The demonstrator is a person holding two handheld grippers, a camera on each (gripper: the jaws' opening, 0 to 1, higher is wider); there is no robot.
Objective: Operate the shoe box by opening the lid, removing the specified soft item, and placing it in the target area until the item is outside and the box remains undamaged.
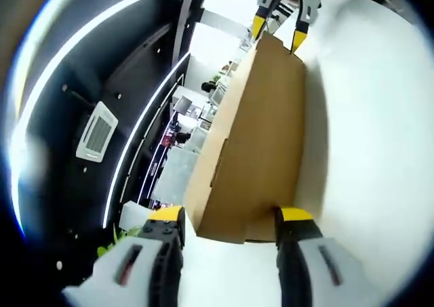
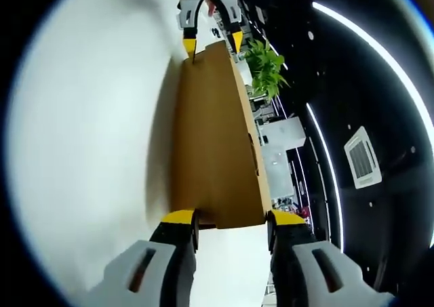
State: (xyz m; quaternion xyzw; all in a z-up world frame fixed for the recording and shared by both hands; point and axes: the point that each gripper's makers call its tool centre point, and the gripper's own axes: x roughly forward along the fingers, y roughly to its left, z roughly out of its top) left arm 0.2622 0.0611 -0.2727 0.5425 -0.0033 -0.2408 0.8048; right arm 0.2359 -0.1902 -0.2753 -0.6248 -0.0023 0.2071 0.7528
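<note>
— White tabletop below, dark ceiling beyond. Where's the box?
— Plain brown cardboard shoe box spans both tools. Left gripper straddles one end, jaws wide; right gripper likewise at the other.
— Gripping it?
— Probably touching; hard to say.

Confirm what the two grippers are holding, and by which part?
Both hold the plain brown cardboard shoe box, one at each end: left gripper straddles the near end, and right gripper straddles the opposite end. Firm clamping cannot be told.
</note>
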